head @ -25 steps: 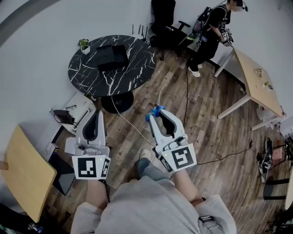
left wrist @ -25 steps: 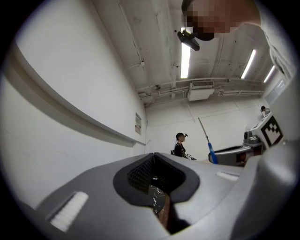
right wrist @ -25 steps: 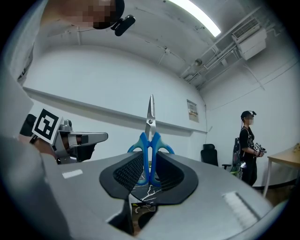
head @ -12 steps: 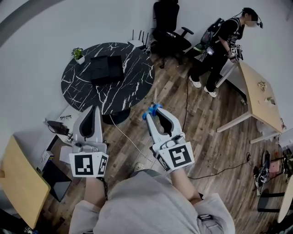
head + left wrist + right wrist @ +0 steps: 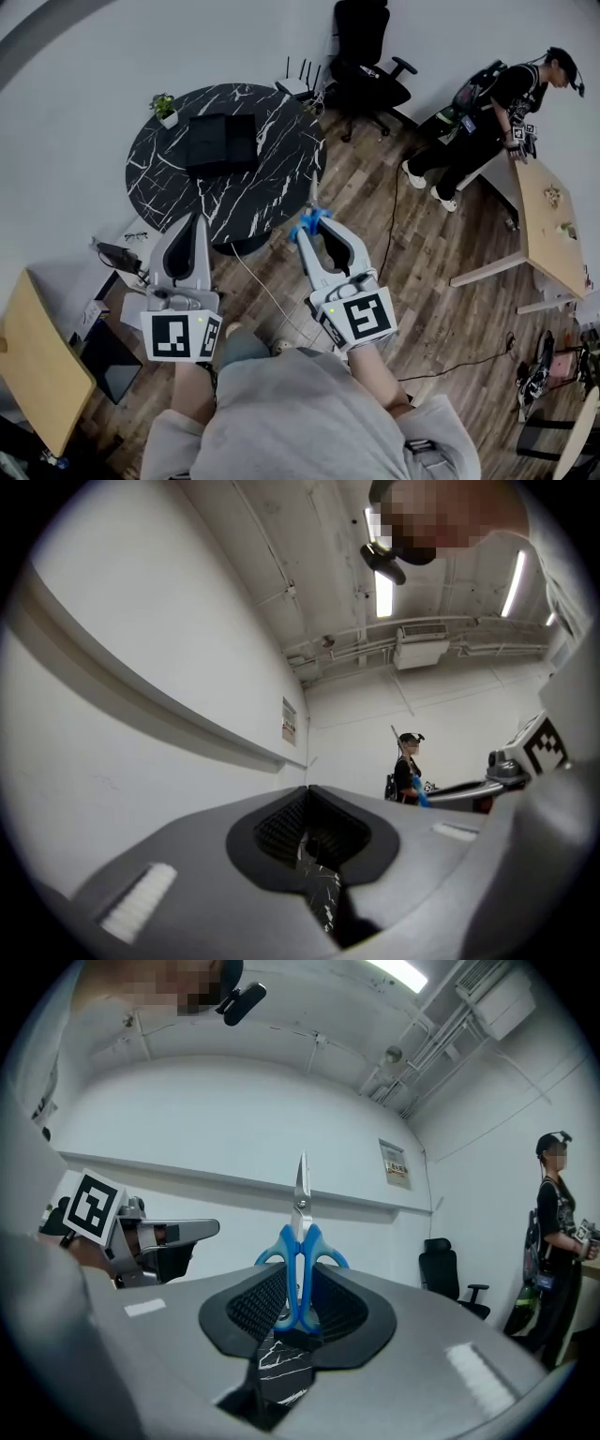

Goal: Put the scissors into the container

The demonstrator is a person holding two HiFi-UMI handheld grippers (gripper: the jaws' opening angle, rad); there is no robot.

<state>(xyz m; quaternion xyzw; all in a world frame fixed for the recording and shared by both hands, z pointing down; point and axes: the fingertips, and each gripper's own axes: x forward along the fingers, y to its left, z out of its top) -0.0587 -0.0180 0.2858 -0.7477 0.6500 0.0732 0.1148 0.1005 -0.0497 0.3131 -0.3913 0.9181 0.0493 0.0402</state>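
**Scissors clamped in the right gripper, short of the round table**

The right gripper (image 5: 312, 223) has its jaws closed on the blue handles of the scissors (image 5: 309, 217). In the right gripper view the scissors (image 5: 299, 1258) stand upright between the ribbed black pads, with the closed steel blades pointing away past the fingertips. The left gripper (image 5: 192, 221) has its jaws pressed together with nothing between them; the left gripper view shows only a sliver of the marble pattern through the gap behind the tips.

Both grippers are held over the wooden floor (image 5: 422, 281), just beside the near edge of the round table (image 5: 277, 178), which has a black top with white veins. The container (image 5: 222, 141), black and square, sits on that table towards its far side, well apart from the scissors; a small potted plant (image 5: 167, 105) stands at the table's far left rim.

Each gripper carries a marker cube (image 5: 367, 317) with a black-and-white square code and no readable words. A small sign (image 5: 397, 1163) hangs on the wall in the right gripper view, its print too small to read.

Further off, a black office chair (image 5: 370, 52) stands by the wall; a second person (image 5: 492, 108) in dark clothes stands at a light wooden desk (image 5: 548, 230).
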